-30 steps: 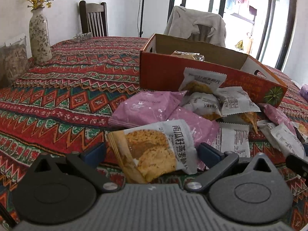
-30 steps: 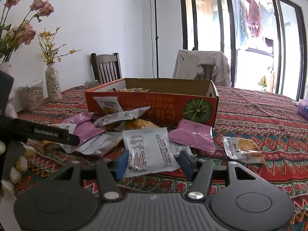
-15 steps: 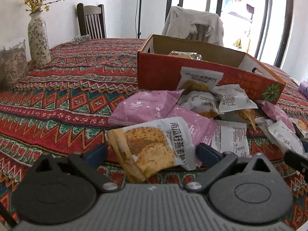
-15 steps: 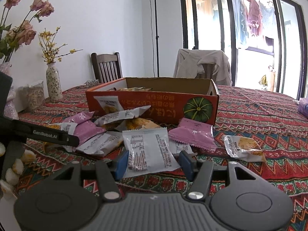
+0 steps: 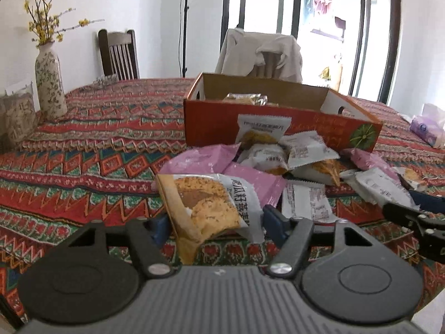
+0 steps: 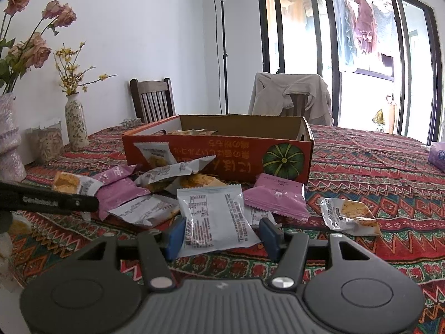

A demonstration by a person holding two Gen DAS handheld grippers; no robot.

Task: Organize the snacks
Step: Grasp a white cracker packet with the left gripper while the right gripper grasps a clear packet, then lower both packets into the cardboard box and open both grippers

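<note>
Nearest, between the blue pads of the left gripper (image 5: pixel 213 222): a cookie packet (image 5: pixel 207 206) with a tan picture face, tilted, jaws just closed in onto its sides and pinching it. Clamped in the right gripper (image 6: pixel 219 233): a white packet (image 6: pixel 215 220) showing its printed back, standing up between the narrowed pads.

Just beyond the left tongs: a loose heap on the patterned tablecloth (image 5: pixel 83 167), with pink packets (image 5: pixel 203 158) behind the held one and white packets (image 5: pixel 303 150) further ahead and to the right. Ahead and right of the right tongs: another pink packet (image 6: pixel 275 197), and a lone clear-wrapped cookie (image 6: pixel 347 215) further right, apart from the heap.

Behind the heap, straight ahead of both tongs: the orange cardboard box (image 6: pixel 222 153), open-topped, one packet leaning against its front wall. Inside, only a few packets (image 5: pixel 246 98) visible over the rim.

Judged from this: early in the job. Two packets gripped but not yet boxed, a few already in, roughly a dozen left on the cloth.

Farthest back: a flowered vase (image 5: pixel 50 83), a wooden chair (image 5: pixel 119 53), a chair draped with a garment (image 5: pixel 261 53).
</note>
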